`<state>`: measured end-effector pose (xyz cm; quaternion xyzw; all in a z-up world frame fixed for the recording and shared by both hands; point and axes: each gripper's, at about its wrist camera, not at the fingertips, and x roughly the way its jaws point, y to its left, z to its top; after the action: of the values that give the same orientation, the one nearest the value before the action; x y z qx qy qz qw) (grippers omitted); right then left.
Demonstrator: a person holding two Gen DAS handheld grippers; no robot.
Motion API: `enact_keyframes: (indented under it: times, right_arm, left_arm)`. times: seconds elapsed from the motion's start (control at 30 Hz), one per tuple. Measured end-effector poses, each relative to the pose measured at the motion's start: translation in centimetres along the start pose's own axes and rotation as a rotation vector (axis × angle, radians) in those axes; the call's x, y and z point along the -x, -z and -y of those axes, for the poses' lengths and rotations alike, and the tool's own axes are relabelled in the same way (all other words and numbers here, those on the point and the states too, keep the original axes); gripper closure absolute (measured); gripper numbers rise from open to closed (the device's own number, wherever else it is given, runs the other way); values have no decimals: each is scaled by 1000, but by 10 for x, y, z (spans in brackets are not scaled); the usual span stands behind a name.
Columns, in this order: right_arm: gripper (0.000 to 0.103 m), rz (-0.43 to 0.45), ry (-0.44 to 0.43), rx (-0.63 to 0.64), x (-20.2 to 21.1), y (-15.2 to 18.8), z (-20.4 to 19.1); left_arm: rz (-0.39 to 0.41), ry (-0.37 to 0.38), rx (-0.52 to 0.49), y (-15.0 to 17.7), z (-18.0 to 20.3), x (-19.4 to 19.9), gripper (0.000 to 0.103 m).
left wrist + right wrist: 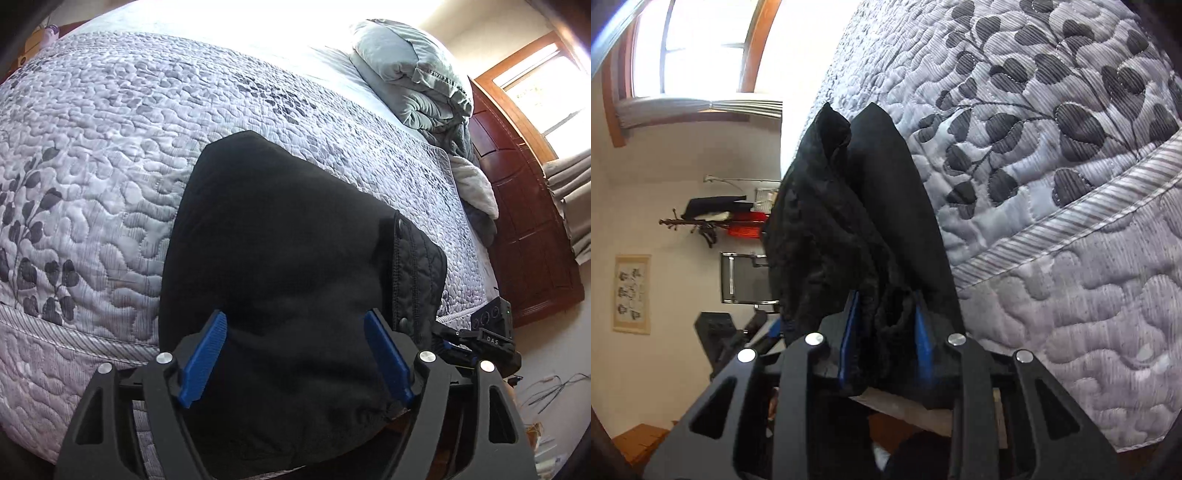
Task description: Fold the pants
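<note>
Black pants (288, 240) lie folded on the grey leaf-print quilt (110, 155), hanging over the bed's near edge; a quilted waistband flap (417, 266) with snaps shows on their right side. My left gripper (295, 314) hovers over the near end of the pants, open, its blue pads (207, 350) wide apart and clear of the cloth. In the right wrist view, which is rolled sideways, the pants (849, 206) are bunched up and my right gripper (886, 295) is shut on a thick fold of them. The right tool's black housing (493, 341) shows at the pants' right edge.
A pile of grey bedding and pillows (413, 74) sits at the head of the bed by a dark wooden headboard (524, 229). A window (546, 85) with curtains is beyond. The floor (554, 369) with cables lies right of the bed. A chair (746, 277) stands by the wall.
</note>
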<state>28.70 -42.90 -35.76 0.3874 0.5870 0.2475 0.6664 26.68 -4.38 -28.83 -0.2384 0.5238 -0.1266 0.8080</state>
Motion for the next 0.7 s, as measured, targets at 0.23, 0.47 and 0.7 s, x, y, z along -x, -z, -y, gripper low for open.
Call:
enact_keyframes:
  times: [0.23, 0.47, 0.7]
  right_arm:
    - [61, 271, 106, 235, 58, -19, -79]
    - [86, 108, 88, 250, -26, -72, -86]
    - [54, 163, 20, 207, 1, -43, -70]
  left_arm:
    - [32, 33, 23, 5, -5, 17, 22]
    - [12, 19, 37, 4, -11, 9, 21]
    - [23, 87, 20, -4, -11, 28, 19]
